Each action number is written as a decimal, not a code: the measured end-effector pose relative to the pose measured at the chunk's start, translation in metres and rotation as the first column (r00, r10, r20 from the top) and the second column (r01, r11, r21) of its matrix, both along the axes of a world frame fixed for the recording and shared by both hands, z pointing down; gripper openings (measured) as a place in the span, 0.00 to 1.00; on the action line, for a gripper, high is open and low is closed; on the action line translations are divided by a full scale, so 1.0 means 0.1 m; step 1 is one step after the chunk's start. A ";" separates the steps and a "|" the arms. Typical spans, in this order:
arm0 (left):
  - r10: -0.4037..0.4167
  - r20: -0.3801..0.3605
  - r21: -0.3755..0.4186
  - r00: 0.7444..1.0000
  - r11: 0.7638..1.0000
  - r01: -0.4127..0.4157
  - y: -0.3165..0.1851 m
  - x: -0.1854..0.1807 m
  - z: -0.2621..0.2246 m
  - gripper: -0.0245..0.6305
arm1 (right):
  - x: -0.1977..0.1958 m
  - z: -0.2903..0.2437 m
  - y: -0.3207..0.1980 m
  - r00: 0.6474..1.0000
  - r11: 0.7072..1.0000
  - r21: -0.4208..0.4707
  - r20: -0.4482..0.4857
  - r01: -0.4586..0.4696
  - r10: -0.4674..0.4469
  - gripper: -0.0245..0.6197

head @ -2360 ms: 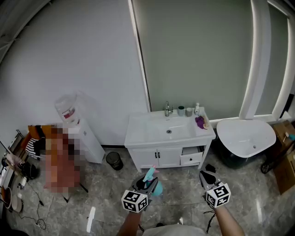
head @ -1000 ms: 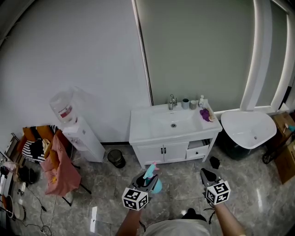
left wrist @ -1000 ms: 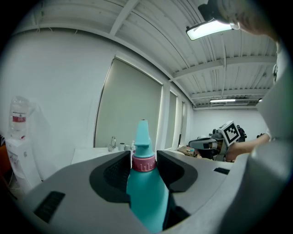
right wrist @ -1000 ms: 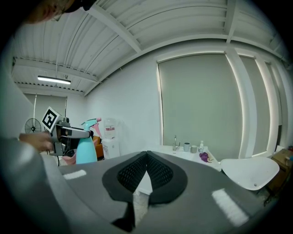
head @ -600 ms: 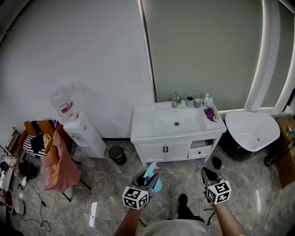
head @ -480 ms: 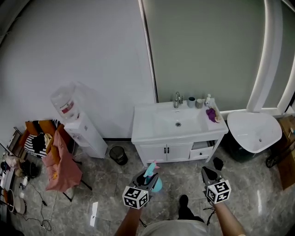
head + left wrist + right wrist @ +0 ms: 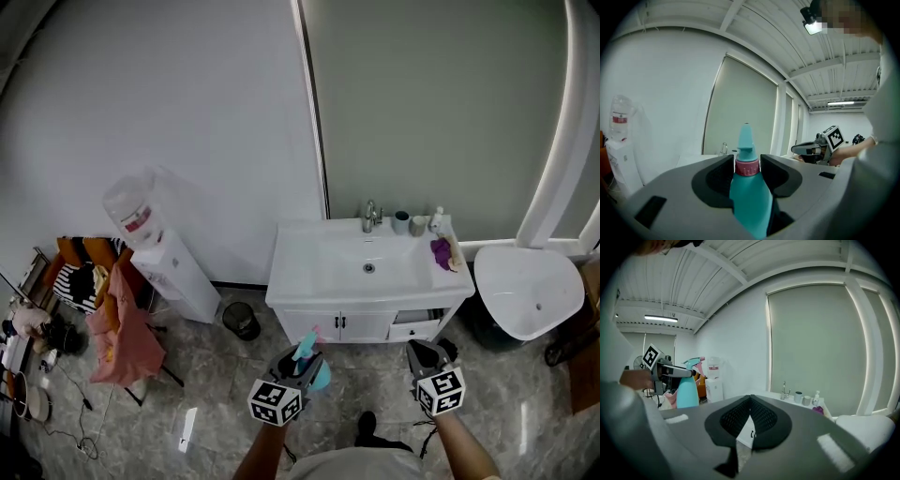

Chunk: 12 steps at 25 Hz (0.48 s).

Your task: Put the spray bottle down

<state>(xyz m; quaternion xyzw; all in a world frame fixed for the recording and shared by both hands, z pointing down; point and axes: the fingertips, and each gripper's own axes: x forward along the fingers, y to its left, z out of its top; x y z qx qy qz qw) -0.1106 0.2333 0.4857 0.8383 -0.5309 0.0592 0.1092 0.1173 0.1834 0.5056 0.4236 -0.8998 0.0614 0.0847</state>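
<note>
One spray bottle [image 7: 747,201], teal and upright, is pinched at the neck by your left gripper [image 7: 748,165] fingers [image 7: 717,177], above the floor. Your right gripper [image 7: 751,399] is empty, fingers pressed together. Carry step, I'd say. Next, reach the white counter [image 7: 314,274] ahead, probably its bare left side, then lower and release.

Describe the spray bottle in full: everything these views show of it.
The spray bottle looks like plastic: a teal body narrowing upward to a ribbed pink collar, topped by a teal spray head with a pink nozzle tip. It stands upright, clamped at its neck between the jaws of the left gripper, which alone touches it. It is held in the air over the grey tiled floor, short of the white sink cabinet, not yet set down.
</note>
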 end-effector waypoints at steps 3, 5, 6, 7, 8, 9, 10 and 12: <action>-0.023 0.001 0.001 1.000 1.000 0.023 -0.30 0.04 -0.03 0.31 | 0.02 -0.03 -0.36 1.000 1.000 0.007 -0.004 0.028 -0.028 0.05; -0.037 0.005 -0.001 0.999 0.999 0.037 -0.49 0.09 -0.02 0.31 | 0.05 -0.03 -0.60 0.999 0.999 0.008 0.000 0.043 -0.043 0.05; -0.044 0.007 -0.001 0.999 0.999 0.044 -0.58 0.11 -0.01 0.31 | 0.06 -0.02 -0.71 0.999 0.999 0.007 0.002 0.050 -0.050 0.05; -0.050 0.009 -0.002 0.999 0.999 0.050 -0.67 0.13 -0.01 0.31 | 0.08 0.00 -0.81 0.998 0.998 0.005 0.005 0.057 -0.057 0.05; -0.055 0.012 -0.002 0.998 0.998 0.055 -0.75 0.15 -0.01 0.31 | 0.09 0.02 -0.91 0.998 0.998 0.002 0.006 0.064 -0.064 0.05; -0.060 0.014 -0.003 0.998 0.998 0.060 -0.83 0.16 -0.02 0.31 | 0.10 0.03 -1.01 0.997 0.997 -0.001 0.007 0.071 -0.071 0.05; -0.065 0.015 -0.003 0.998 0.998 0.065 -0.91 0.18 -0.02 0.31 | 0.11 0.05 -1.10 0.997 0.997 -0.005 0.007 0.077 -0.077 0.05; -0.078 0.017 -0.002 0.997 0.997 0.078 -1.07 0.20 -0.02 0.31 | 0.14 0.08 -1.30 0.996 0.996 -0.012 0.009 0.086 -0.086 0.05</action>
